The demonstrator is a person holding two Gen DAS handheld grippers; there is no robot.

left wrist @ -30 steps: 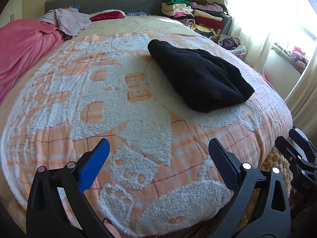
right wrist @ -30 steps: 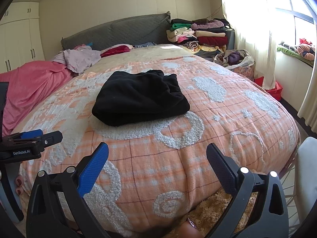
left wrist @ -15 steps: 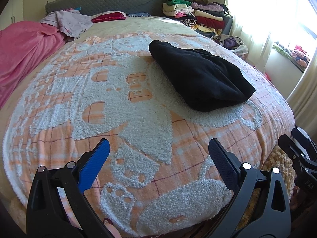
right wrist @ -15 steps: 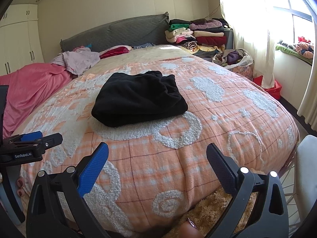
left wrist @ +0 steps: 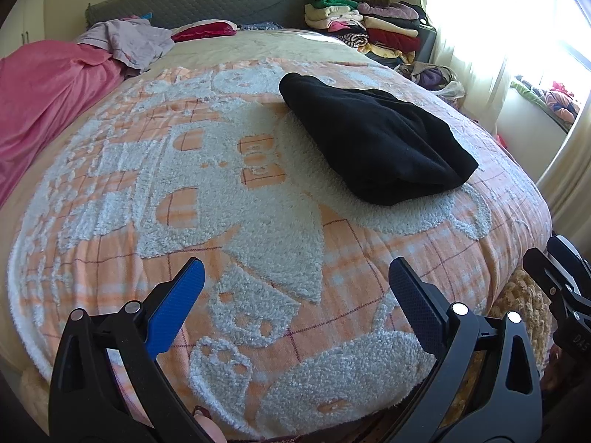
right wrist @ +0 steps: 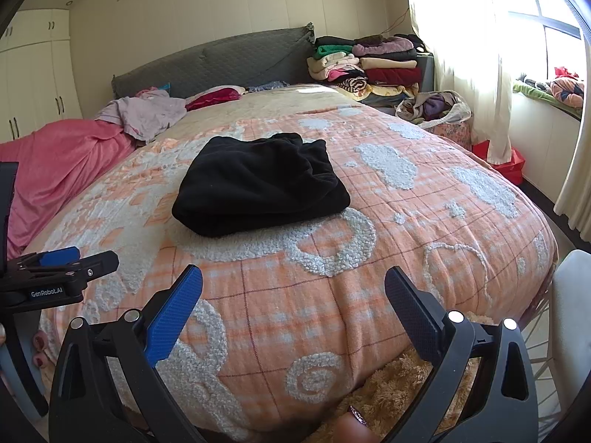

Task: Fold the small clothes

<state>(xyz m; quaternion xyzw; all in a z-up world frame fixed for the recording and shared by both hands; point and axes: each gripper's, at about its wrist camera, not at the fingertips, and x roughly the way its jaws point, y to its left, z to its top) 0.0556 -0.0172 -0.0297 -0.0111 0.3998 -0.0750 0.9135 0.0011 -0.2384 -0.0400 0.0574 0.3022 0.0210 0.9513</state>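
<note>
A black garment (left wrist: 373, 140) (right wrist: 258, 181) lies folded into a thick rectangle on the orange and white bedspread (left wrist: 258, 221) (right wrist: 406, 258). My left gripper (left wrist: 295, 280) stands open over the bed's near edge, well short of the garment and to its left, nothing between its fingers. My right gripper (right wrist: 293, 284) is open too, low at the foot of the bed, with the garment ahead and slightly left. Each gripper shows at the edge of the other's view: the right one (left wrist: 561, 295), the left one (right wrist: 62, 269).
A pink blanket (right wrist: 55, 170) and a lilac garment (right wrist: 147, 114) lie at the bed's left and head. Stacked folded clothes (right wrist: 369, 66) sit by the grey headboard (right wrist: 221, 62). A bag of clothes (right wrist: 436, 107), a red box (right wrist: 506, 158) and curtains stand right. A tan rug (right wrist: 391, 398) lies below.
Both grippers have drifted slightly, so the garment sits a little differently in each view. The jaws stay open and the garment has not moved.
</note>
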